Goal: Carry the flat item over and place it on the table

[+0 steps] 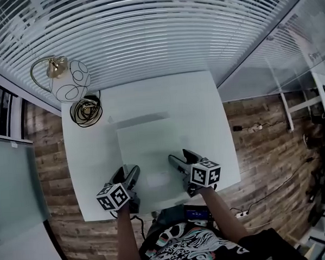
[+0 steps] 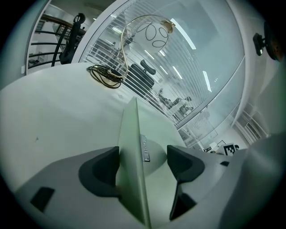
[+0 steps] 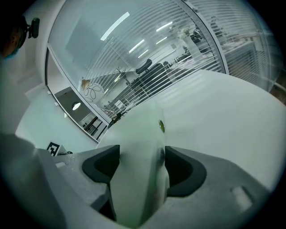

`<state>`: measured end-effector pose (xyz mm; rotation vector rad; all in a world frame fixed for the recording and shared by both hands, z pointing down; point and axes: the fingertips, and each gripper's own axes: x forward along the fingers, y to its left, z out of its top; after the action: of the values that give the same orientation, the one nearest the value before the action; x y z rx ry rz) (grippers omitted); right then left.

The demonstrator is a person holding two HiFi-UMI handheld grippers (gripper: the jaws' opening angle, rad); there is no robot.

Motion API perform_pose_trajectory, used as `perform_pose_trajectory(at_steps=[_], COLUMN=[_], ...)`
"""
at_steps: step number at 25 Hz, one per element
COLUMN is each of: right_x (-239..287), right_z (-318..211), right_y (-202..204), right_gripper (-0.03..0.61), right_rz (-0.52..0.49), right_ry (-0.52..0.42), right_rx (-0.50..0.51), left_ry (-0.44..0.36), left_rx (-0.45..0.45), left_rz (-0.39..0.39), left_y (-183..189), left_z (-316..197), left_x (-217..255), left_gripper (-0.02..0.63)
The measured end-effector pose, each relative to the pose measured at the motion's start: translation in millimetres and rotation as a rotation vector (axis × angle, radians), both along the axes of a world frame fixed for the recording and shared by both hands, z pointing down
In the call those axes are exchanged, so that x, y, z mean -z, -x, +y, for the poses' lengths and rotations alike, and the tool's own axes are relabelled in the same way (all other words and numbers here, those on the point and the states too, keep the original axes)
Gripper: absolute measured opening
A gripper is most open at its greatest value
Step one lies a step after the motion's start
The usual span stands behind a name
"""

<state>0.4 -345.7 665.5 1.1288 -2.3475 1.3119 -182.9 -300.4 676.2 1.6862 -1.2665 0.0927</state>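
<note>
The flat item (image 1: 152, 149) is a thin white panel, held level just above the white table (image 1: 199, 97) and casting a shadow at its far edge. My left gripper (image 1: 129, 174) is shut on its near left edge, my right gripper (image 1: 178, 161) on its near right edge. In the left gripper view the panel (image 2: 132, 147) runs edge-on between the jaws of the gripper (image 2: 143, 161), tight against the left jaw, with a small label on its face. In the right gripper view the panel (image 3: 138, 152) fills the gap of the gripper (image 3: 142, 163), and both jaws touch it.
A globe lamp (image 1: 67, 80) with a brass arm stands at the table's far left corner beside a coiled cable (image 1: 85, 112); both the lamp (image 2: 154, 31) and the cable (image 2: 105, 74) show in the left gripper view. Window blinds (image 1: 157, 34) lie beyond the table. Wooden floor (image 1: 261, 148) surrounds it, with a power strip (image 1: 240, 214).
</note>
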Motion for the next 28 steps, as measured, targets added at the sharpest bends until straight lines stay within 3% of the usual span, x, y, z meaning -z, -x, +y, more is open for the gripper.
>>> perform_pose_trajectory(at_steps=[7,11,17,23,28], right_x=[4.5,11.4,20.7,43.8,73.3], right_z=[-1.4,-3.8,1.7,3.1,7.0], right_y=[0.5,-3.4,-8.3,-8.0,-1.6], right_gripper=[0.304,0.304,0.304,0.287,0.265], right_rz=[0.036,0.118,0.255,0.314,0.285], right_ry=[-0.038,-0.108,-0.208,-0.325,-0.403], right_rx=[0.027,0.041,0.119,0.106,0.074], left_ry=[-0.017,-0.068,-0.117,-0.212,-0.29], left_rx=[0.003,0.041,0.009,-0.018,0.026], left_rz=[-0.027,-0.075,-0.125,-0.138,-0.211], left_y=[1.3,9.9,12.7,8.7,14.1], left_z=[0.0,-1.2,0.1,0.0,-0.9], left_x=[3.9,15.5,30.7,62.7,90.7], left_gripper=[0.336,0.33,0.329,0.104,0.041])
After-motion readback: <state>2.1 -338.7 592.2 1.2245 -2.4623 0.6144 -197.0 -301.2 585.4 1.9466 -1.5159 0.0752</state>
